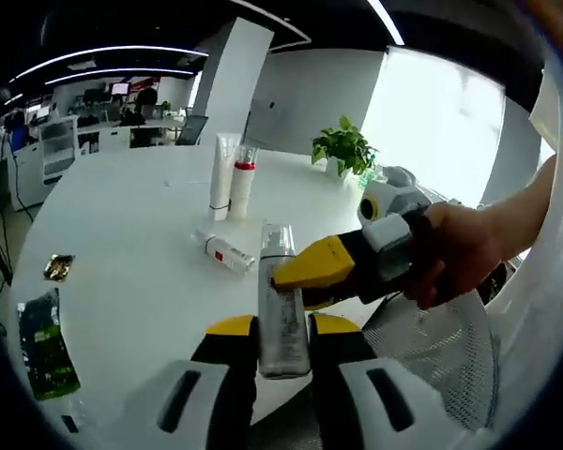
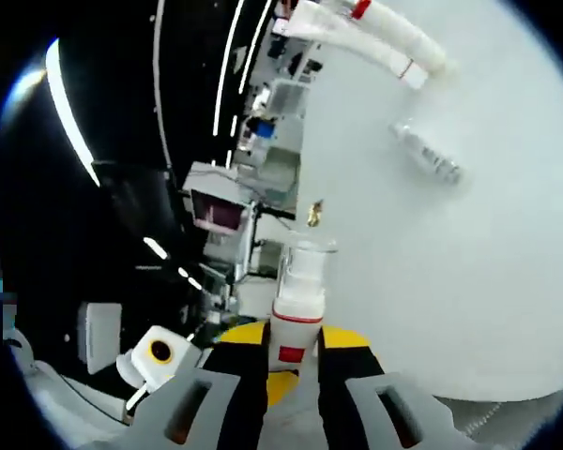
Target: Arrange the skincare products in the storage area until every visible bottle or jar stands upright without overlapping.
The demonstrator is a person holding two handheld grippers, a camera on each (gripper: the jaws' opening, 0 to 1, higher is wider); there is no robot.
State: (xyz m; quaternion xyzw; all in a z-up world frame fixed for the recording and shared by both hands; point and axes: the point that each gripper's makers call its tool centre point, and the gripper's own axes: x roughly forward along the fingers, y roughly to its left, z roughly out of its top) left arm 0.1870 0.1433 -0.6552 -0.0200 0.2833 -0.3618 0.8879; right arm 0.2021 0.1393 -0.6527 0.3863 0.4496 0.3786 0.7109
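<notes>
Two tubes (image 1: 230, 175) stand behind a fallen bottle (image 1: 223, 251) on the table (image 1: 122, 234).

White round table (image 1: 122, 216), potted plant (image 1: 342, 150), bright window (image 1: 432, 122), white pillar (image 1: 230, 84), ceiling light strips (image 1: 103, 52).

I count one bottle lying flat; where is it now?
In the left gripper view the lying bottle rests on the white table, just in front of two upright tubes and left of the clear bottle.
</notes>
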